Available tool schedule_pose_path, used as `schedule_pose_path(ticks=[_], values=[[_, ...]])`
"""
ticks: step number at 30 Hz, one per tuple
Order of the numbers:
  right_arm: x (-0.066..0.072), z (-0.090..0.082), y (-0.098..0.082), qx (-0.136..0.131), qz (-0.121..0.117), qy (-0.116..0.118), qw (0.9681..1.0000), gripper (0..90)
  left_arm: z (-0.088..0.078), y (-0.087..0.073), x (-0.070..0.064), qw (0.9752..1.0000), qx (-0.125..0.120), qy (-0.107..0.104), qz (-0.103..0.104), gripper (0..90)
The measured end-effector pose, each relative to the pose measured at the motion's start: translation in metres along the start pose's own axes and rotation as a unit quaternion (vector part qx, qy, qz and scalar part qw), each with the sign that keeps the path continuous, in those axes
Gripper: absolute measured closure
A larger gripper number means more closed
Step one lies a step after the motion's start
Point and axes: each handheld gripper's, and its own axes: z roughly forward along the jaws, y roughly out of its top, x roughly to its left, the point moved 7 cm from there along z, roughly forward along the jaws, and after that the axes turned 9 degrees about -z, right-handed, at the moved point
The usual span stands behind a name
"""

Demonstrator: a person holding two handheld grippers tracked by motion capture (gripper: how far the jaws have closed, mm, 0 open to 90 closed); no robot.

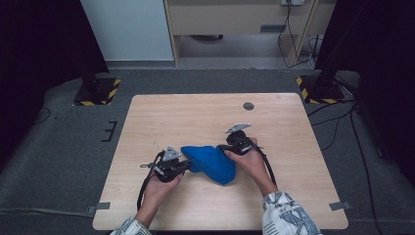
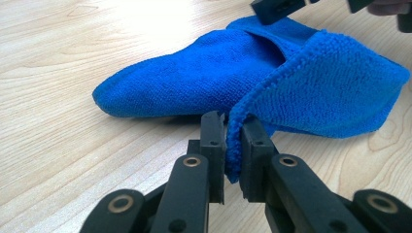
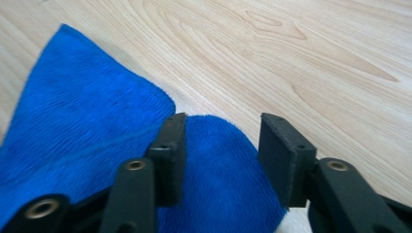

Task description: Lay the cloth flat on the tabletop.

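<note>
Pinching the blue cloth's (image 2: 194,77) hem, left tongs (image 2: 233,141) anchor it for folding; right tongs (image 3: 221,155) hover open over its far corner.

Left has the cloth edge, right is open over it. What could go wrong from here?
1. The left gripper pinches only the thin hem of the blue cloth; a pull may slip it free.
2. The right gripper stands open with a fold between its jaws, unpressed; closing there might catch two layers.
3. The cloth lies bunched on the table, so a lift could drag it unevenly.
</note>
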Motion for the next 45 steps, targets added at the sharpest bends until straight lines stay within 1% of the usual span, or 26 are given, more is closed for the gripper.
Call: schedule_pose_path(ticks=[2,3,5,6,7,9,12,15,19,22,24,26,29,31,34,36,38,40,42,45], values=[[0.001,0.006,-0.001,0.01,-0.001,0.009,0.9999,45.3,0.001,0.0,0.001,1.0,0.001,0.001,-0.001,81.9],[0.002,0.009,-0.001,0.013,0.0,0.013,0.9998,44.1,0.002,0.0,0.002,1.0,0.002,0.002,-0.002,81.9],[0.003,0.014,-0.001,0.02,0.0,0.017,0.9997,44.1,0.002,0.0,0.003,1.0,0.001,0.004,-0.001,81.8],[0.004,0.017,-0.002,0.025,-0.006,0.017,0.9995,44.8,0.002,0.001,0.003,1.0,0.001,0.003,-0.001,81.8],[0.004,0.018,-0.002,0.027,-0.012,0.014,0.9995,46.3,0.002,0.001,0.003,1.0,0.001,0.003,-0.001,81.8],[0.005,0.02,-0.003,0.028,-0.015,0.015,0.9994,50.6,0.002,0.0,0.003,1.0,0.002,0.004,0.0,81.8],[0.008,0.022,-0.006,0.04,-0.031,0.013,0.9986,55.4,0.002,0.0,0.003,1.0,0.004,0.005,-0.001,81.9],[0.01,0.022,-0.006,0.038,-0.037,0.016,0.9985,61.1,0.002,0.0,0.003,1.0,0.004,0.005,-0.001,81.9],[0.012,0.021,-0.006,0.041,-0.038,0.023,0.9982,71.4,0.002,0.0,0.004,1.0,0.003,0.005,-0.002,82.0],[0.013,0.021,-0.006,0.038,-0.038,0.031,0.9981,80.3,0.001,0.001,0.005,1.0,0.0,0.006,-0.002,82.1],[0.013,0.02,-0.006,0.032,-0.046,0.03,0.998,86.4,0.001,0.001,0.005,1.0,0.0,0.006,-0.003,82.1],[0.014,0.018,-0.005,0.024,-0.045,0.027,0.9983,87.5,0.0,0.001,0.006,1.0,0.001,0.006,-0.002,82.2],[0.01,0.011,-0.004,0.002,-0.035,0.023,0.9991,87.5,0.0,0.002,0.006,1.0,-0.001,0.004,-0.004,82.5],[0.006,0.001,-0.001,-0.019,-0.021,0.017,0.9995,87.7,-0.001,0.002,0.005,1.0,-0.002,0.0,-0.007,82.5],[-0.001,-0.015,0.003,-0.051,-0.001,0.014,0.9986,87.8,-0.003,0.005,0.005,0.9999,-0.01,-0.001,-0.008,82.9],[-0.005,-0.026,0.003,-0.06,-0.002,0.01,0.9982,87.9,-0.005,0.007,0.005,0.9999,-0.012,-0.001,-0.007,82.9],[-0.008,-0.036,0.004,-0.066,-0.002,0.006,0.9978,88.0,-0.007,0.01,0.006,0.9997,-0.018,-0.003,-0.013,82.8],[-0.01,-0.046,0.004,-0.073,-0.003,0.003,0.9973,88.0,-0.009,0.014,0.006,0.9997,-0.022,-0.002,-0.014,82.9],[-0.012,-0.053,0.004,-0.081,-0.003,-0.001,0.9967,88.0,-0.009,0.017,0.006,0.9998,-0.018,-0.005,-0.01,83.7],[-0.016,-0.064,0.002,-0.09,0.009,-0.003,0.9959,88.0,-0.007,0.024,0.005,0.9998,-0.016,-0.009,-0.011,83.7]])
